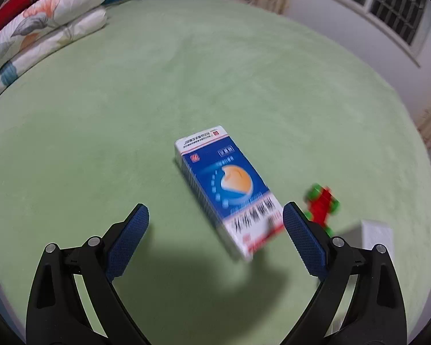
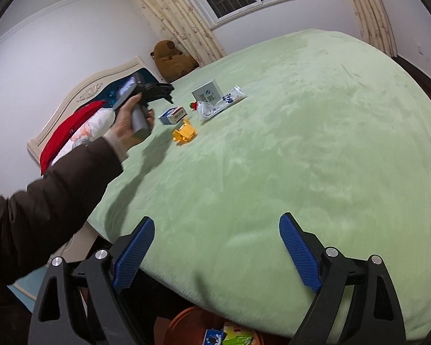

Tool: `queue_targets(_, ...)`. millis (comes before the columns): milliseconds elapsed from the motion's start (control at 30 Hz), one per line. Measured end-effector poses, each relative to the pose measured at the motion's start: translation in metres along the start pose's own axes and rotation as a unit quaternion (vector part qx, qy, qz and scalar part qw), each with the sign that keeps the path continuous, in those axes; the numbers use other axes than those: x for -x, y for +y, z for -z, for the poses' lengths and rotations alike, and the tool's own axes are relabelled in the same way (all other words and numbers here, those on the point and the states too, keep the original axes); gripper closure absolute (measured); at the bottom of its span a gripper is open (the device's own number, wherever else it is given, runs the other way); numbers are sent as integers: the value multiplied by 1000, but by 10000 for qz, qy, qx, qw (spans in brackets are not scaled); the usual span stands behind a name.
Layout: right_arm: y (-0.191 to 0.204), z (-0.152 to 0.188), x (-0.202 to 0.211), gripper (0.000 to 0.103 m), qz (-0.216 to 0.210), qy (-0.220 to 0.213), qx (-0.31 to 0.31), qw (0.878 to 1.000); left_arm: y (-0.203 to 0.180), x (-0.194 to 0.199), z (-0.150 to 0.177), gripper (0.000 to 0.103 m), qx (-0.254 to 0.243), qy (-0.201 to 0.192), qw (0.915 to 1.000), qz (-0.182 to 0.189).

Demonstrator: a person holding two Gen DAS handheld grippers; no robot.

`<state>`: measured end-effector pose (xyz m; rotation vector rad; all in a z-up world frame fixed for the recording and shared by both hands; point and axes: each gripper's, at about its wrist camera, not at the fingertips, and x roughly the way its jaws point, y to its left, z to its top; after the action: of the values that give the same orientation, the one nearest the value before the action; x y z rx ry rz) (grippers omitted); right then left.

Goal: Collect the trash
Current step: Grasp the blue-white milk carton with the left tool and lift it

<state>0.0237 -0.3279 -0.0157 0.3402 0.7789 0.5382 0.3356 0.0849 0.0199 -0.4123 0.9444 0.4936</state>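
Note:
A blue and white medicine box (image 1: 227, 189) lies flat on the green bed cover (image 1: 186, 72). My left gripper (image 1: 215, 210) hangs over its near end, open, with its blue pads (image 1: 129, 244) clear of the box. In the right wrist view a hand holds that left gripper (image 2: 169, 95) above the same box (image 2: 172, 116). Around it lie a yellow piece (image 2: 184, 133), a clear plastic wrapper (image 2: 224, 102), a grey-white box (image 2: 208, 93) and a small red and green thing (image 2: 193, 105). My right gripper (image 2: 217, 220) stands open and empty over the bed's near edge.
A brown round bin (image 2: 181, 325) with coloured wrappers inside sits below the bed edge. Pillows (image 1: 43, 28) and a red blanket (image 2: 69, 132) lie at the headboard, and a brown plush toy (image 2: 172, 60) is at the far corner. A dark sleeve (image 2: 43, 201) crosses the left.

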Motion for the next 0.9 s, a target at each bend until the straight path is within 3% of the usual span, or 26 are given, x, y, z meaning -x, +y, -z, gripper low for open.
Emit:
queue_targets(67,-1,-4,-4,16,-3,21,4,10000,-2,-16,-8,11,142,132,9997,-118)
queue_targets(200,-3,-8,-6,16,-19,35,-14,10000,-1,-37,-17,11,536,207,9983,72)
queue_targets(400,-7,-10,-13,16,6,113,-90,9999,-23,-52,-20,11,96,222,9993,-291)
queue_targets(600,-10,-10,-13,16,26,102,-143,9998,-27,-53,-22,12,-19,53,9995,-299)
queue_targets(667,-11,-10,-14,16,37,109,-165,9998,-30,-52,-19,30,-168,-44,9994,-300)
queue_targets(700,-12,-10,-13,16,34,106,-171,9998,-32,-52,-19,50,-255,-44,9993,-264)
queue_targets(733,-12,-10,-12,16,29,100,-178,9998,-35,-53,-19,55,-381,-7,9989,-262)
queue_targets(900,-7,-10,-8,16,26,56,-153,9999,-37,-44,-13,61,-717,-109,9972,-162)
